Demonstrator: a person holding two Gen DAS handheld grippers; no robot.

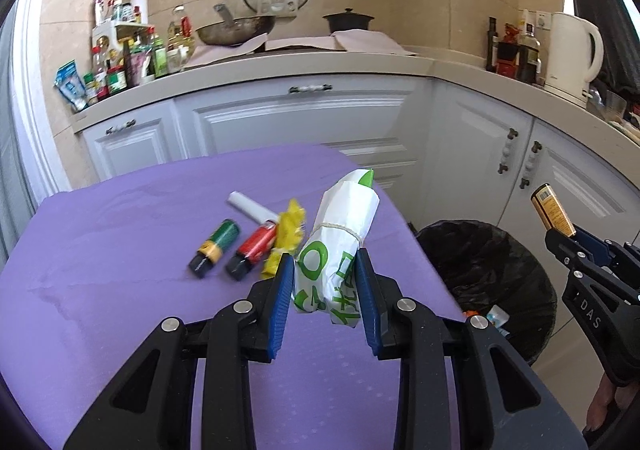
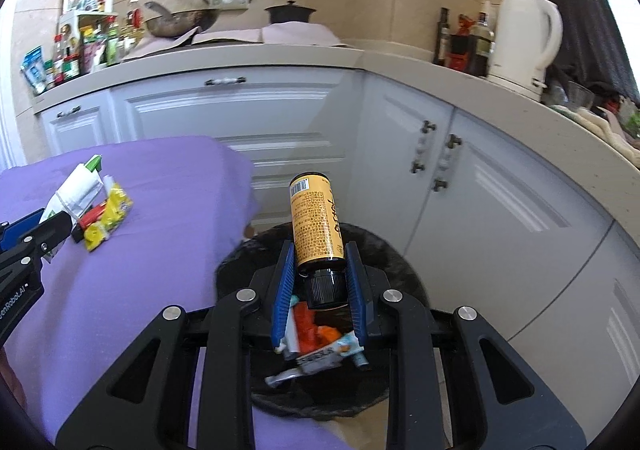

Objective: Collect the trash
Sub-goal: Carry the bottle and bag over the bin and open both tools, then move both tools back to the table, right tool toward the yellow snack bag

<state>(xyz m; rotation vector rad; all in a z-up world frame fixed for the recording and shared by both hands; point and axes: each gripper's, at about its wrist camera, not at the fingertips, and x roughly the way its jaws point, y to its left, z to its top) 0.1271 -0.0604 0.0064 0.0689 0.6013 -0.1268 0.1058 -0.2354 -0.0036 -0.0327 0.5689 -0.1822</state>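
**A:** What fills the kitchen corner, biggest first?

**B:** White cabinets [image 2: 256,118] run under a pale countertop [image 1: 360,62], and a table under a purple cloth [image 1: 120,250] stands in front. Beside the table's corner, on the floor, sits a round bin with a black liner [image 1: 500,250]; wrappers and cartons lie inside it.

**A:** And the grippers?

**B:** The left gripper [image 1: 326,266] hangs above the purple cloth, its blue pads pinching a white paper bundle with green print [image 1: 344,234], bound by a rubber band and raised clear of the table. The right gripper [image 2: 320,262] hangs over the bin's mouth, its blue pads clamped on the neck end of a yellow-labelled bottle [image 2: 316,218], black cap toward the camera, base pointing up and away.

**A:** What trash remains on the table?

**B:** Four pieces, close together past the left gripper's fingers: a white paper roll [image 1: 250,206], a red-labelled bottle [image 1: 254,250], a green-labelled bottle [image 1: 216,246] and a crumpled yellow wrapper [image 1: 288,234]. The two bottles lie on their sides, black caps toward the camera, just apart; the wrapper lies against the red one.

**A:** On the counter?

**B:** A white kettle [image 1: 572,50], a wok [image 1: 236,30] and a black pot [image 1: 348,20].
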